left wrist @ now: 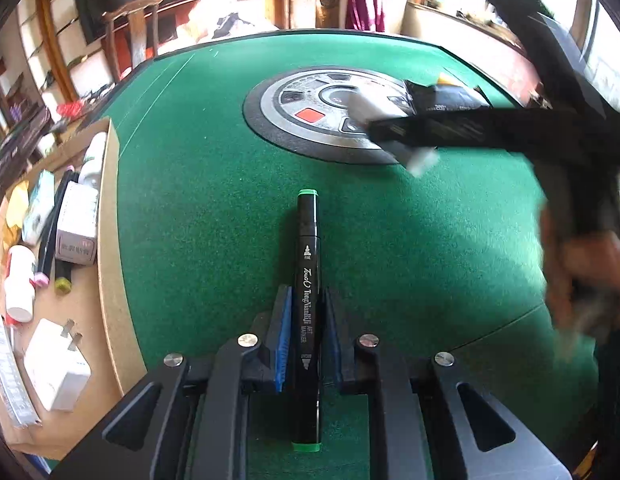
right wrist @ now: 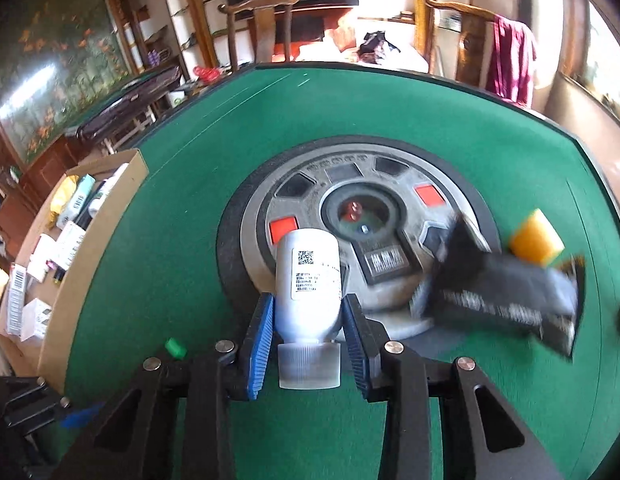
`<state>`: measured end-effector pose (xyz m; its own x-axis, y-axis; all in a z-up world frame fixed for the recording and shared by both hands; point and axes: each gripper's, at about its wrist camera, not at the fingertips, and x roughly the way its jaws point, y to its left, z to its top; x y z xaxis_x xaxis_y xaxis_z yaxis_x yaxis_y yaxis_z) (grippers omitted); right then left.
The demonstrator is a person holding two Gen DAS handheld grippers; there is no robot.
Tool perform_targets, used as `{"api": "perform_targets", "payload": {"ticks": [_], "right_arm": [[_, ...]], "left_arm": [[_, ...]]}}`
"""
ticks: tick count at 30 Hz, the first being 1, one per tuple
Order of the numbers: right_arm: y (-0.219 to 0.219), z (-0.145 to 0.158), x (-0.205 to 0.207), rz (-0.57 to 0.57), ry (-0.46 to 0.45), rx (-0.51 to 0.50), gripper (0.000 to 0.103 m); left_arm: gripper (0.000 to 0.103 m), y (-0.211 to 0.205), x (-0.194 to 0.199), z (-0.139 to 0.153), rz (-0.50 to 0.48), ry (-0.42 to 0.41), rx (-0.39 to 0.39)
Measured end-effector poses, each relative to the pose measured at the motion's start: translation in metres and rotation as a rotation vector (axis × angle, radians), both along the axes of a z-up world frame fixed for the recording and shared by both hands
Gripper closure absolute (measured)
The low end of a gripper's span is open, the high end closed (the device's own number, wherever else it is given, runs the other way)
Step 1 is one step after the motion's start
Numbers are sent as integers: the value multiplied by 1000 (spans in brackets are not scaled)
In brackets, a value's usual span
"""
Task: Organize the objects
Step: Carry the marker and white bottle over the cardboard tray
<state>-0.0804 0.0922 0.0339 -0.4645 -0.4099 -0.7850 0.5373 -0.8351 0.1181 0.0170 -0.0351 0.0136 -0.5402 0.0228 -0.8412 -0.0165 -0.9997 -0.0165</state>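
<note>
Right wrist view: the green table (right wrist: 158, 264) fills the frame, with a grey round dial (right wrist: 349, 216) at its middle and an open cardboard box (right wrist: 106, 216) of small goods at its left edge. Over the near rim of the dial, the right gripper (right wrist: 308, 334) is clenched on a white bottle (right wrist: 308, 276), its pads pressing the tapering shoulder just above the ribbed cap, which points back toward the camera. The bottle looks like light, stiff plastic with a smooth, rather slippery skin; I judge a hold on the straight body safer than this sloped shoulder, where it could squirt forward. A blurred black packet (right wrist: 505, 300) and a yellow block (right wrist: 535, 240) lie to the right.

In the left wrist view the left gripper (left wrist: 306, 336) grips a black marker pen (left wrist: 308, 280) near its middle, above the cloth. The pen is thin, rigid and light; a mid-barrel hold keeps it from swinging, I think. The box (left wrist: 108, 248) lies just to the left.
</note>
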Motion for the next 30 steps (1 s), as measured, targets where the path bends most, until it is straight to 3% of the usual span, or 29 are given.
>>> {"api": "perform_targets", "payload": {"ticks": [9, 17, 30], "right_arm": [[29, 5, 60, -50, -3, -96, 66], [22, 9, 70, -8, 34, -92, 66], [19, 15, 85, -3, 57, -126, 66]], "left_arm": [[89, -3, 0, -1, 23, 29, 9], [89, -17, 11, 15, 96, 88, 28], [89, -22, 34, 37, 132, 196, 17]]}}
